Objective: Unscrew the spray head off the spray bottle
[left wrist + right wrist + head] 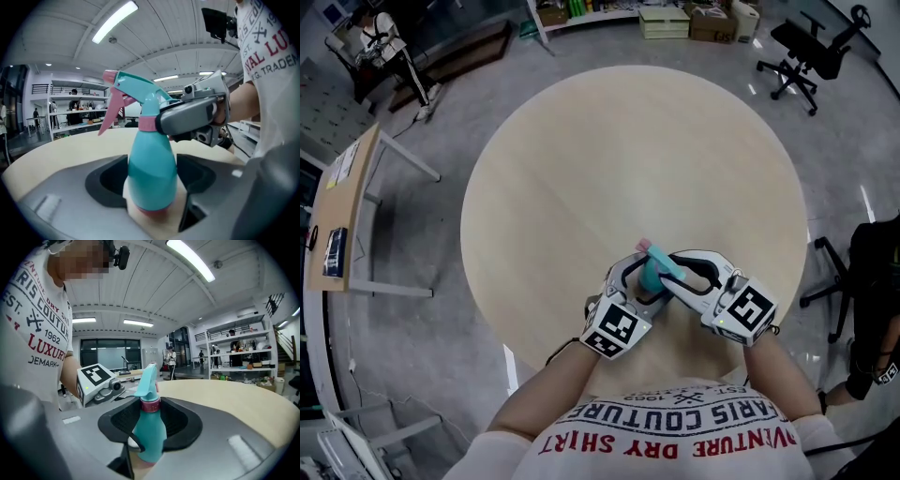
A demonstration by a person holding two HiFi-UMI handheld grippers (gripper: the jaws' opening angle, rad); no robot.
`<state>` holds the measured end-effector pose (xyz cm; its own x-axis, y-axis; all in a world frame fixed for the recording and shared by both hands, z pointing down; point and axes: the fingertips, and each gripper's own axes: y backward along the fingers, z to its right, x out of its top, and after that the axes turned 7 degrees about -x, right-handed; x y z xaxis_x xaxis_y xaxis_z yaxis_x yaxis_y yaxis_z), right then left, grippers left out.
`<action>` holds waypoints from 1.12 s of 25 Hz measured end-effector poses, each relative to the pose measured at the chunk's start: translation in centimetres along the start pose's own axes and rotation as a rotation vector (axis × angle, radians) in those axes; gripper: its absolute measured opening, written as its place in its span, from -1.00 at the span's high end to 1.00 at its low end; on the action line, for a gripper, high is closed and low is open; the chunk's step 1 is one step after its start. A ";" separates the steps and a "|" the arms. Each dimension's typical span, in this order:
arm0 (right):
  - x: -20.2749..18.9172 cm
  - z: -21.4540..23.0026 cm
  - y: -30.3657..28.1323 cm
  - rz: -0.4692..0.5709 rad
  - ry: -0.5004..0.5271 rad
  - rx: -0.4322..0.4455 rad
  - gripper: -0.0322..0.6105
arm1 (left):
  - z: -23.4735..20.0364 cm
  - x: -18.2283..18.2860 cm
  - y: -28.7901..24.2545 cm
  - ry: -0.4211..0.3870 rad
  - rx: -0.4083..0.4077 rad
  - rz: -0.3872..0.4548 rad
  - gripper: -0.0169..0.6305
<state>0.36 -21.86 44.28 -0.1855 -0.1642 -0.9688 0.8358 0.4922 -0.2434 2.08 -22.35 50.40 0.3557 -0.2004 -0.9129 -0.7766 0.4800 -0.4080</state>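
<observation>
A teal spray bottle (654, 272) with a pink collar and pink trigger stands upright on the round wooden table (628, 150), near its front edge. My left gripper (639, 283) reaches in from the left. In the left gripper view the bottle's wide body (152, 168) stands between the jaws, which are spread wide and do not visibly press on it. My right gripper (671, 272) comes in from the right at neck height. Its fingers (187, 117) are shut on the pink collar (150, 405) under the spray head (136, 89).
A black office chair (806, 47) stands beyond the table at the back right. A wooden desk (342, 206) is at the left, and boxes (666, 21) sit on a low shelf at the back. A person (877, 281) stands at the right edge.
</observation>
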 end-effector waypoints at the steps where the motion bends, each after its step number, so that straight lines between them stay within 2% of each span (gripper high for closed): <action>1: -0.1 0.1 0.0 0.014 -0.017 -0.065 0.47 | -0.1 0.0 -0.2 0.010 0.031 0.004 -0.02; 2: -0.2 0.3 -0.2 0.025 -0.031 -0.140 0.26 | -0.3 0.0 -0.4 0.023 0.069 0.007 -0.03; 3: -0.2 0.5 -0.3 0.030 -0.036 -0.211 0.26 | -0.4 0.0 -0.5 0.036 0.106 0.009 -0.03; 4: -0.3 0.7 -0.4 0.027 -0.028 -0.266 0.41 | -0.4 0.0 -0.5 0.049 0.135 0.010 -0.03; 5: -0.3 0.9 -0.5 0.020 -0.011 -0.297 0.42 | -0.4 0.1 -0.5 0.059 0.153 0.010 -0.03; 8: 0.0 0.8 -0.6 0.006 0.033 -0.313 0.42 | -0.5 0.4 -0.3 0.073 0.176 0.007 -0.02; 10: 0.1 0.8 -0.5 0.008 0.013 -0.294 0.44 | -0.5 0.4 -0.3 0.069 0.173 0.002 -0.02; 13: -0.1 1.1 -0.4 0.004 -0.018 -0.237 0.48 | -0.4 0.2 -0.6 0.053 0.136 -0.001 -0.02; 17: -0.1 0.7 -0.5 -0.012 0.005 -0.124 0.49 | -0.2 -0.1 -0.1 0.023 0.046 0.012 0.00; 19: 0.1 0.2 -0.6 -0.017 0.022 -0.041 0.49 | 0.0 -0.2 0.6 -0.001 -0.039 0.024 0.03; 24: 0.5 -0.9 -0.3 -0.043 0.078 0.241 0.49 | 0.6 -0.2 1.8 -0.089 -0.330 0.001 0.06; 26: 0.6 -1.1 -0.5 -0.051 0.085 0.287 0.49 | 0.5 -0.2 2.1 -0.103 -0.374 -0.012 0.06; 28: 0.7 -1.2 -0.7 -0.051 0.078 0.284 0.49 | 0.4 -0.3 2.3 -0.103 -0.376 -0.015 0.06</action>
<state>-0.95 -21.24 43.70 -0.2607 -0.1112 -0.9590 0.9335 0.2245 -0.2798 0.36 -20.87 49.71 0.4039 -0.1092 -0.9082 -0.9005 0.1275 -0.4158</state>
